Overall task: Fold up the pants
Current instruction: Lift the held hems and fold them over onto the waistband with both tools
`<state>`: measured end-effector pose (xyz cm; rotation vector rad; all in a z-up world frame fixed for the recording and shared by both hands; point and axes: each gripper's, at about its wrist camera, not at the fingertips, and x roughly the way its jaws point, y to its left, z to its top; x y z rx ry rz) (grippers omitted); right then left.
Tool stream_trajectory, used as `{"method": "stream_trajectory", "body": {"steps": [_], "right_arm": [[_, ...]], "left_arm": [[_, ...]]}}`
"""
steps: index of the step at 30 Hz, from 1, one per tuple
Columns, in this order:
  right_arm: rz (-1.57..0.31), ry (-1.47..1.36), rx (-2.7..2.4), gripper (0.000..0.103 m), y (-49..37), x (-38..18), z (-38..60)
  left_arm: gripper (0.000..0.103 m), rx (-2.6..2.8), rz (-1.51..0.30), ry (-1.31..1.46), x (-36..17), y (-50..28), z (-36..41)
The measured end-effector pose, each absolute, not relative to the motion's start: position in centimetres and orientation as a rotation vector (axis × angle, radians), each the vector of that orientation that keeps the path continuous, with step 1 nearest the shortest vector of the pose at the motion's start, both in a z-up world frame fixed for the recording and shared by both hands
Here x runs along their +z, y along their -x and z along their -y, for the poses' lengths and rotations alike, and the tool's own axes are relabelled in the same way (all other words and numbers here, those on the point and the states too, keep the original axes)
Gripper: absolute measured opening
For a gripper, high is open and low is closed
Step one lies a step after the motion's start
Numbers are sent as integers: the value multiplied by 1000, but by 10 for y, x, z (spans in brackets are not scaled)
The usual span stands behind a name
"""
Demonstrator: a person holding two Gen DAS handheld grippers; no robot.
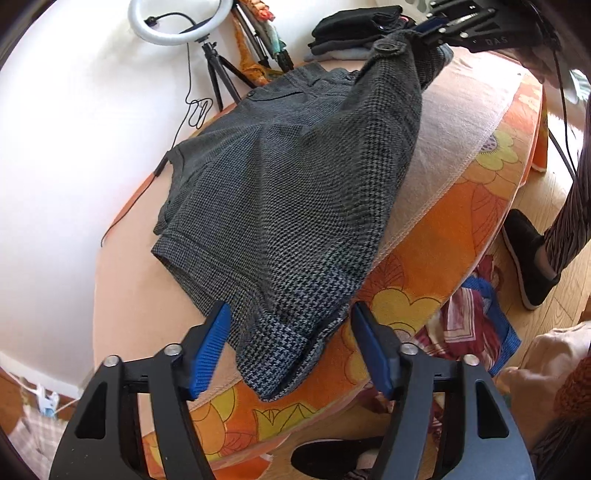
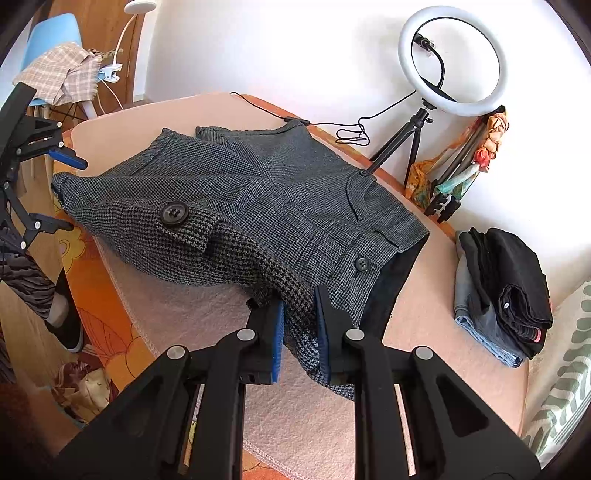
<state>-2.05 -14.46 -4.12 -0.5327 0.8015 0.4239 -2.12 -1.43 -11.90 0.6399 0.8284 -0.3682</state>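
Grey houndstooth pants (image 1: 280,192) lie on the pink-covered table (image 1: 122,295), one layer lifted over the other. My left gripper (image 1: 291,350) is open, its blue pads (image 1: 210,350) on either side of the cuffed hem at the table's near edge, not clamped. My right gripper (image 2: 299,332) is shut on the waistband corner of the pants (image 2: 258,206) and holds it raised above the table. It also shows in the left wrist view (image 1: 436,29) at the far end. The left gripper shows open in the right wrist view (image 2: 68,192) at the left edge.
A stack of folded dark clothes (image 2: 506,288) sits at the table's far right end. A ring light on a tripod (image 2: 450,62) and a cable stand behind. An orange flowered cloth (image 1: 424,243) hangs over the table edge. A person's feet (image 1: 528,258) are on the wood floor.
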Motion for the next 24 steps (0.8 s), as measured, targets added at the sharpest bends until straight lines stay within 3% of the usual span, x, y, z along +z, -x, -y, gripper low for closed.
{"method": "stream_trajectory", "body": {"steps": [1,2,4,24], "right_arm": [[-804,535,427,16,22,-42,145],[-805,538,425,16,23,-43,145],[-809,536,423,16,23,-45,148],[-684,482,320,15,-14,15,153]], "left_arm": [[33,-381,-842,-611,-118,19,11],[22,-398,-847,-578,-115,17,8],[15,-425,-830,-541,-108,17,4],[13,-407,-570,-419,9,-74,-20]]}}
